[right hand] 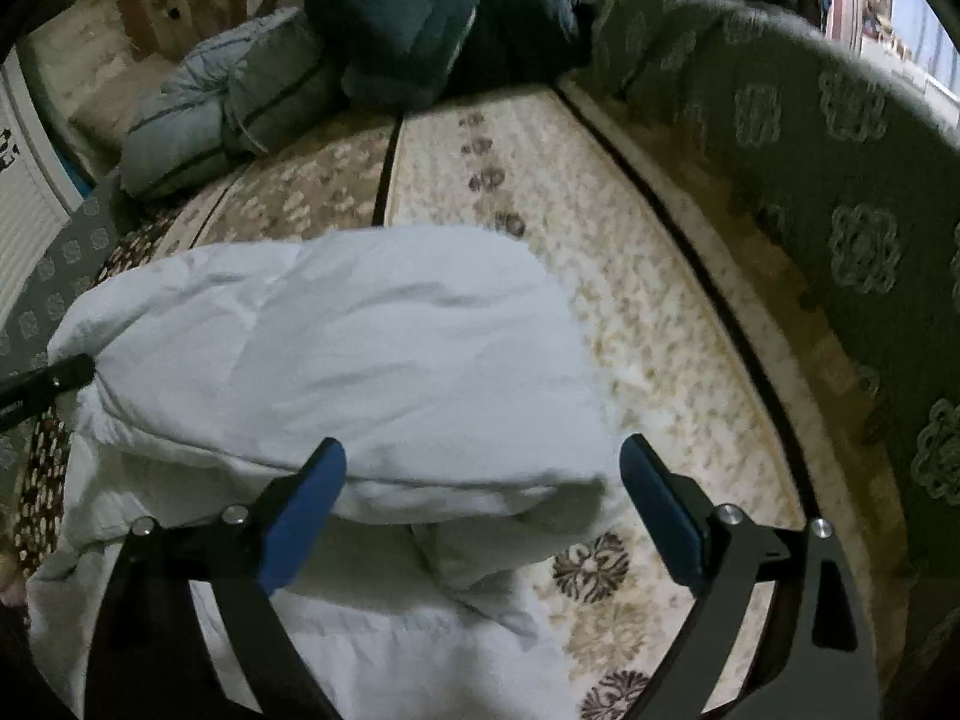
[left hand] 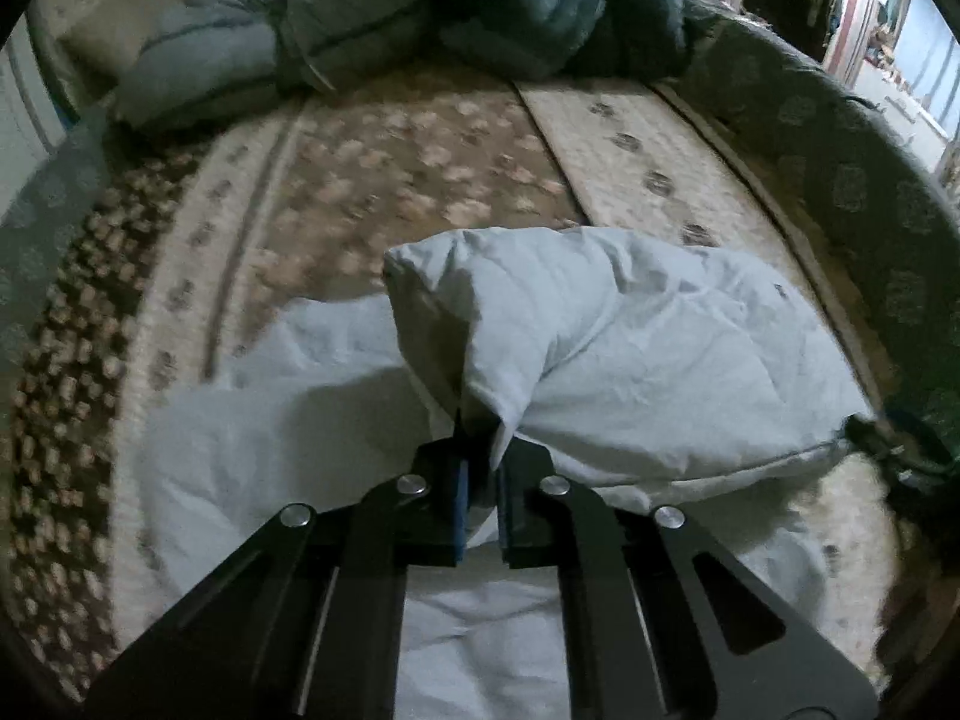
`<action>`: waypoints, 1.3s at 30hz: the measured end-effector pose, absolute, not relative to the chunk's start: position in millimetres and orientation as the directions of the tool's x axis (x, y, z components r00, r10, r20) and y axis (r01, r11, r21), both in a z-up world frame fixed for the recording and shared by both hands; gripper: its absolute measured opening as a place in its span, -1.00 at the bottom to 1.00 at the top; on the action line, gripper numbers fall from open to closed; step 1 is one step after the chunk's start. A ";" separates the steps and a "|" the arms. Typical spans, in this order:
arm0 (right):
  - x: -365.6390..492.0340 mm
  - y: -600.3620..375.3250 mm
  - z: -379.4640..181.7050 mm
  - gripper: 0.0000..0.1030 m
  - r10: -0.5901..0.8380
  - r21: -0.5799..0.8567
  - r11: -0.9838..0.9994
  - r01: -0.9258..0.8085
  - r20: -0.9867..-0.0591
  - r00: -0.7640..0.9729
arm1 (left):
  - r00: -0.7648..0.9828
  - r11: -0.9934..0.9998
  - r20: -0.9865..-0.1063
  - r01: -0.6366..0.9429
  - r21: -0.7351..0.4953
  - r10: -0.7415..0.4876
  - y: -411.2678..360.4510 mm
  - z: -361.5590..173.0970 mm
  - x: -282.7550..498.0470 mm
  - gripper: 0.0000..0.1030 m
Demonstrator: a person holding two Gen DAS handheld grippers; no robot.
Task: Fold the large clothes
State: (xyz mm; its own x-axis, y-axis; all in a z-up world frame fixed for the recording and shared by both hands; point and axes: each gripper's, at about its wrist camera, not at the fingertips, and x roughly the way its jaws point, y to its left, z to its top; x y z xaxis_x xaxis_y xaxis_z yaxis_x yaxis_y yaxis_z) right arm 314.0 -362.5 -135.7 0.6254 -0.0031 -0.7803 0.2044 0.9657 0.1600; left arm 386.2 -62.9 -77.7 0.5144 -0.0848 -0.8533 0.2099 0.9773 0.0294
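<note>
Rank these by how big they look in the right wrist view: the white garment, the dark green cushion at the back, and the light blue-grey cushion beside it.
1. white garment, by far the largest, though it lies nearest the camera.
2 and 3. dark green cushion and light blue-grey cushion look about alike; both are distant and partly overlapped, so no ranking between them.

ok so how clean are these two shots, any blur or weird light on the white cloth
Left wrist view: dim and bluish, the patterned carpet smeared by motion blur, the white garment sharper, with a dark shadow under its lifted fold above the left tongs. Right wrist view: equally dim, carpet and garment edge blurred, fisheye bending the green cushion into an arc; the right tongs stay crisp.
</note>
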 end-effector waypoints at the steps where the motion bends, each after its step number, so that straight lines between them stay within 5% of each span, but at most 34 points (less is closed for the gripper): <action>1: 315.1 -362.6 -133.1 0.80 0.000 0.168 0.964 0.205 -0.773 0.635 | 0.523 0.982 -0.850 0.184 0.036 -0.067 -50.9 -75.5 383.7 -0.90; 15: 327.6 -302.4 -137.4 0.80 0.082 0.190 0.976 0.103 -0.769 0.634 | 0.448 0.990 -0.894 -0.125 -0.062 0.000 137.9 -104.8 339.5 -0.88; 27: 324.4 -247.1 -141.2 0.80 0.060 0.114 0.992 0.047 -0.779 0.624 | 0.425 0.999 -0.904 -0.003 0.051 0.048 133.5 -150.6 346.3 -0.87; 39: 343.4 -242.4 -144.5 0.79 0.070 0.176 0.979 0.098 -0.752 0.655 | 0.436 0.999 -0.900 -0.036 -0.020 -0.003 156.5 -149.0 329.7 -0.87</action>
